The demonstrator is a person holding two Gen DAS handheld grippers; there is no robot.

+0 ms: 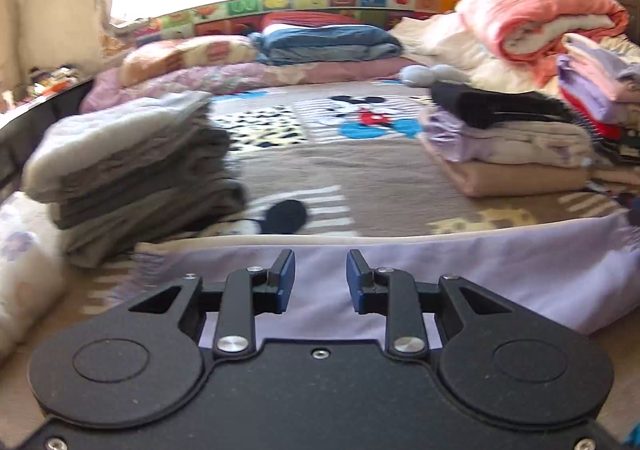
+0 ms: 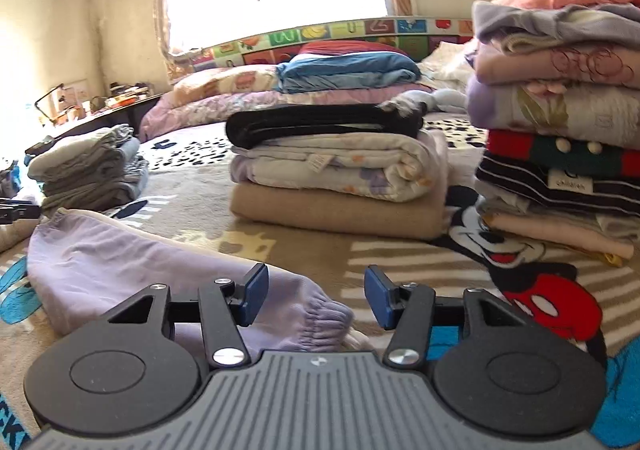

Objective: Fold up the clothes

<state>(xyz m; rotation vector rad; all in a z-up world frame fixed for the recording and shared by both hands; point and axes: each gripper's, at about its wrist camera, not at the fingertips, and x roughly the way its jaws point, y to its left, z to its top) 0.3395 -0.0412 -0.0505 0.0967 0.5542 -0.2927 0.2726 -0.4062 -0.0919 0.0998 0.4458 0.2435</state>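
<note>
My left gripper hangs with jaws apart, nothing between them, over the lilac garment spread on the cartoon-mouse blanket. My right gripper gapes wider, empty, by the garment's elastic cuff. Beyond, folded stacks; one striped piece's label I can't quite read.

Three stacks of folded clothes stood on the bed. One lilac garment lay unfolded. Two grippers were there.
</note>
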